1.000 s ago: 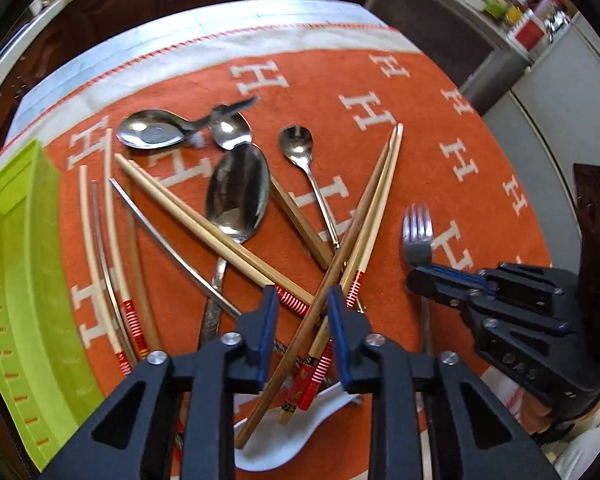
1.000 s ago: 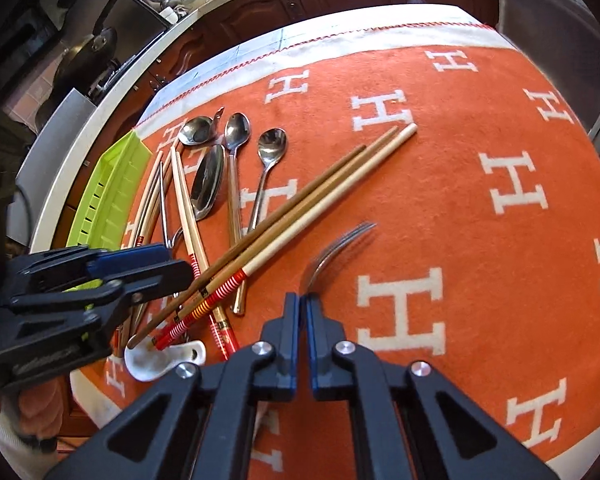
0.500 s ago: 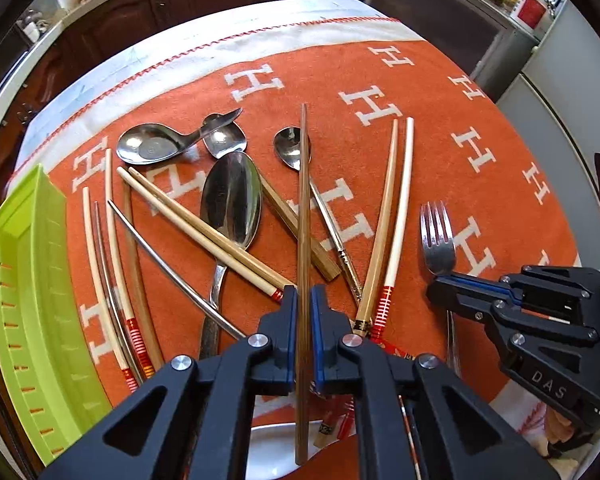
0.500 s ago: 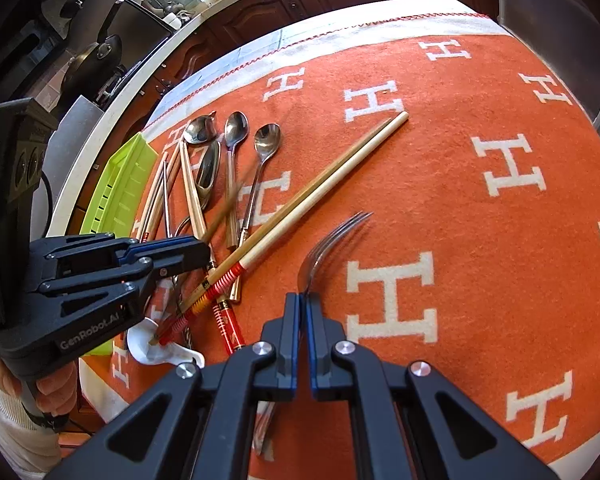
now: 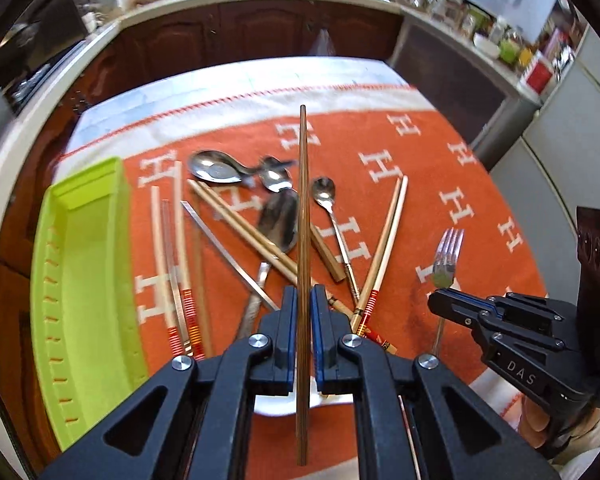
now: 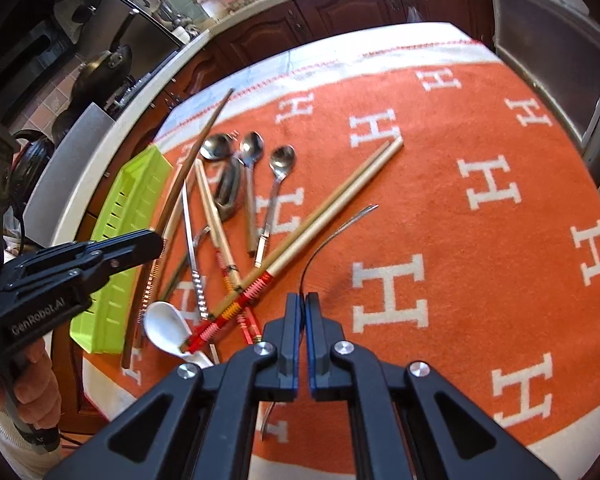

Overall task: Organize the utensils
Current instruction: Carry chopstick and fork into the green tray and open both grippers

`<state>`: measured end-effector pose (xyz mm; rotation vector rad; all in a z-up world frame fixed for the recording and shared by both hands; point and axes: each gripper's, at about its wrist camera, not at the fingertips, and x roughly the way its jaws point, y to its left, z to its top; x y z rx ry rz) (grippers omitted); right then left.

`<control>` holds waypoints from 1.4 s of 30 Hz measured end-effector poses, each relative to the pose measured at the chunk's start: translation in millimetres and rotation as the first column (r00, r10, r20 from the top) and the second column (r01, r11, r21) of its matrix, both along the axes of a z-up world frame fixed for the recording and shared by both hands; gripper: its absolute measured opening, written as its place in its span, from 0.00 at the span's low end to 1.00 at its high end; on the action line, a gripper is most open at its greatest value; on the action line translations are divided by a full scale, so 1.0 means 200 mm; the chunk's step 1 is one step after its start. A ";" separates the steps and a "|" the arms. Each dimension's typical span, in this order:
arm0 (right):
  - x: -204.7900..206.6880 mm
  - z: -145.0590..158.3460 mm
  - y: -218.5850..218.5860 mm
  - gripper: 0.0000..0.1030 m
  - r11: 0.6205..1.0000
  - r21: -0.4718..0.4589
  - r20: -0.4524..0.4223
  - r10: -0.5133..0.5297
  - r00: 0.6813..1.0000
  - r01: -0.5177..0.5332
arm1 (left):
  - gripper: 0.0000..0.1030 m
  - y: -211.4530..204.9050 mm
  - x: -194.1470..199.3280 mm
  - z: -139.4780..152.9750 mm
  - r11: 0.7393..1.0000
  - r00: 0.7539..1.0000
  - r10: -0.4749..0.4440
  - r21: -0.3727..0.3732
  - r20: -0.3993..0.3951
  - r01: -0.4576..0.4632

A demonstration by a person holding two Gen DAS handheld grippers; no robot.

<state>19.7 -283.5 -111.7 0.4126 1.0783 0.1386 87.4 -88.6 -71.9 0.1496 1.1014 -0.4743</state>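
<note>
One orange cloth [image 6: 480, 152] carries the scattered cutlery, a green tray [image 5: 84, 280] at its left edge. Left gripper [image 5: 303, 300] pinches a dark chopstick [image 5: 303, 200] lengthwise between its jaws, above the pile. Right gripper [image 6: 302, 304] clamps the fork [image 6: 340, 228] by its handle, tines pointing far.

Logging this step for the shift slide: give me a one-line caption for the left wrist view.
Left gripper clamps a dark brown wooden chopstick above scattered cutlery, lime-green plastic tray alongside.
</note>
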 end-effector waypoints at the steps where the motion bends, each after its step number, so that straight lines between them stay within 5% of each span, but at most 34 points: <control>1: -0.01 0.04 0.01 0.03 1.000 0.000 0.018 0.003 1.000 -0.003 | 0.04 0.04 -0.01 0.04 1.000 1.000 0.019 -0.016 0.009 -0.019; 9: -0.02 0.29 0.19 0.03 0.995 0.020 0.126 0.095 0.987 -0.098 | 0.04 0.36 -0.06 0.17 0.985 0.987 0.155 -0.084 0.038 -0.152; 21: 0.19 0.45 0.65 0.03 0.954 0.058 0.187 0.280 0.942 -0.295 | 0.04 0.83 0.05 0.14 0.920 0.932 0.361 -0.164 0.007 -0.355; 28: 0.35 0.41 0.89 0.03 0.926 0.075 0.165 0.354 0.921 -0.369 | 0.04 0.97 0.16 0.07 0.887 0.897 0.441 -0.152 -0.004 -0.437; 37: 0.44 0.28 1.16 0.03 0.885 0.101 0.086 0.448 0.890 -0.455 | 0.05 1.05 0.18 -0.10 0.884 0.886 0.462 -0.067 -0.037 -0.463; 39: 0.45 0.24 1.19 0.03 0.880 0.086 0.063 0.463 0.884 -0.467 | 0.11 1.06 0.16 -0.13 0.880 0.881 0.472 -0.047 -0.038 -0.473; 41: 0.46 0.21 1.22 0.05 0.876 0.055 0.038 0.477 0.878 -0.479 | 0.38 1.08 0.14 -0.15 0.868 0.869 0.494 -0.043 -0.034 -0.495; 42: 0.46 0.20 1.24 0.07 0.874 0.042 0.025 0.483 0.875 -0.484 | 0.40 1.10 0.14 -0.15 0.861 0.863 0.505 -0.051 -0.028 -0.506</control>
